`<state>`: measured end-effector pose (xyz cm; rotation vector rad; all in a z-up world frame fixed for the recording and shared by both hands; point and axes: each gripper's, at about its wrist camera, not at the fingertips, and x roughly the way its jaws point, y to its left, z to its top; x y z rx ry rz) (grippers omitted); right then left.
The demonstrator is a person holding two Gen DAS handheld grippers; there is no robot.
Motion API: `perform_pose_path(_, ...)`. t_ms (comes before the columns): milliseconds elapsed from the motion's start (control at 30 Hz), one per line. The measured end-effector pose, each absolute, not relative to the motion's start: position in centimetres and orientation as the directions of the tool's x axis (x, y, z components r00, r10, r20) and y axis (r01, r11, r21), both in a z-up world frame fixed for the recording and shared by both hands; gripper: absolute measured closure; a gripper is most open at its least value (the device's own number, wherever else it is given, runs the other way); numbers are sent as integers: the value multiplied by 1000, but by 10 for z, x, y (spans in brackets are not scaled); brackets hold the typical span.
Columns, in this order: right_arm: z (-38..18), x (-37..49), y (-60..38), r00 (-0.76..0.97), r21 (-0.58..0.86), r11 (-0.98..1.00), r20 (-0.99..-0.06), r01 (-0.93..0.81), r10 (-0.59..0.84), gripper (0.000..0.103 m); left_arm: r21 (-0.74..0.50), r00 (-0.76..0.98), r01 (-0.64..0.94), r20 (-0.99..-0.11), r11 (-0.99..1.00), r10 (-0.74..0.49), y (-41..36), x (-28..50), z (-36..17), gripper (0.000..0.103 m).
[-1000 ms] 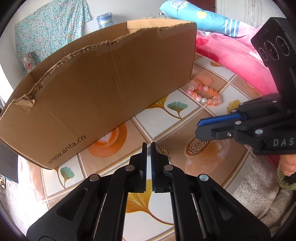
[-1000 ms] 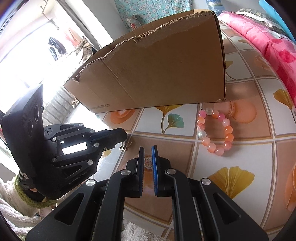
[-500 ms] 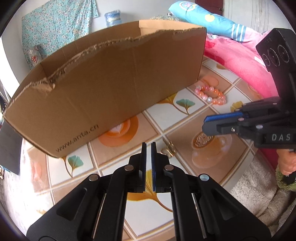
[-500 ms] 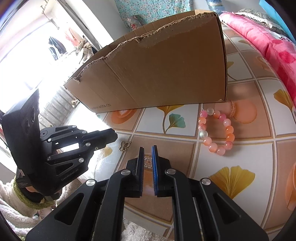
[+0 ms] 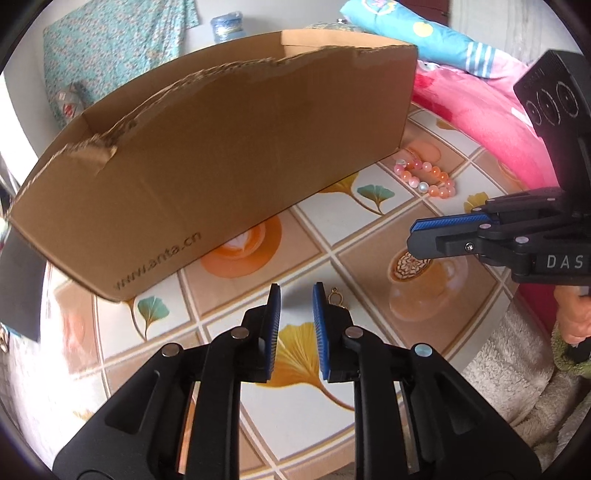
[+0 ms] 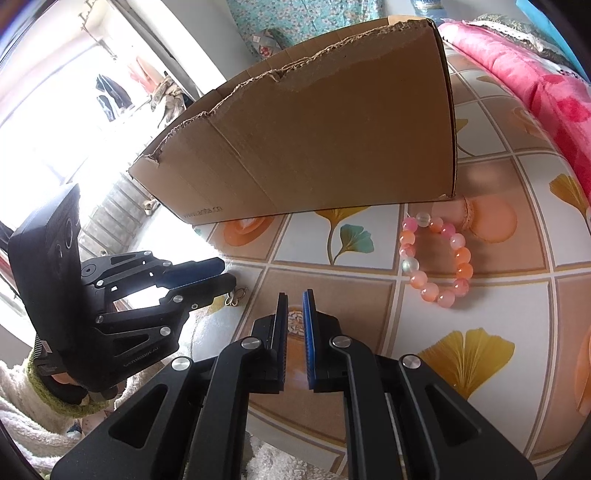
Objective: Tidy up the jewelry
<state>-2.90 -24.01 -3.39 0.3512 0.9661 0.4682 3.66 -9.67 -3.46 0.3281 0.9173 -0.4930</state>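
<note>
Down at the left gripper [image 5: 295, 295], the jaws are opening, with a clear gap between the blue pads and nothing between them; only the patterned surface shows through. Just beside its right fingertip, a small gold pendant [image 5: 335, 297] lies on the bench [image 5: 369, 229], apart from the pads as far as the left wrist view shows. From the right wrist view the same pendant [image 6: 236, 296] sits just past the left gripper's tips [image 6: 221, 275].

The right gripper [image 6: 294, 295] hangs tilted down over the bench with its jaws nearly together, a narrow slit between the pads, and nothing caught in it. In the left wrist view it comes in from the right edge [image 5: 412, 236], held by a hand [image 5: 572, 317] in a fluffy white sleeve with a green cuff.

Further out, a bracelet of pink and orange beads [image 6: 436, 258] lies flat on the bench, to the right of the right gripper and well clear of both. It rests near the front right corner of a cardboard box [image 6: 314, 147], which stands open-topped with a ragged torn upper edge and printed lettering low on its front wall. The bench covering bears ginkgo leaves and coffee cups in a tile pattern. Beyond the box lie a pink quilt [image 5: 480, 110] and a blue pillow [image 5: 406, 29].
</note>
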Motion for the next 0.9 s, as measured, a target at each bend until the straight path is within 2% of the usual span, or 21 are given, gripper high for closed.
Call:
perform_pose_path(100,-33,-27,-239,481,486,845,-698,-225,530,94,18,503,505,-819,863,-277,-87,35,-34,86)
perform_pose_path(200,-33,-26,-239,482,489,843,-696,-224,532,94,-28,543,472,-778,881,-316,-70,31,-26,85)
perform_pose_path(300,-32,-26,-238,482,493,840,-692,-227,537,94,-42,558,472,-759,880,-336,-58,27,-21,72)
perform_pose_path(467,-34,-25,-231,460,490,834,-698,-252,549,94,-42,509,554,-772,831,-379,-60,16,-26,62)
perform_pose_path(767,-27,-21,-229,477,468,848,-703,-249,528,94,43,513,620,-778,783,-363,-69,9,-31,62)
perform_pose_path(900,-25,-22,-230,487,455,855,-704,-250,517,94,1,496,606,-782,795,-377,-68,8,-29,62)
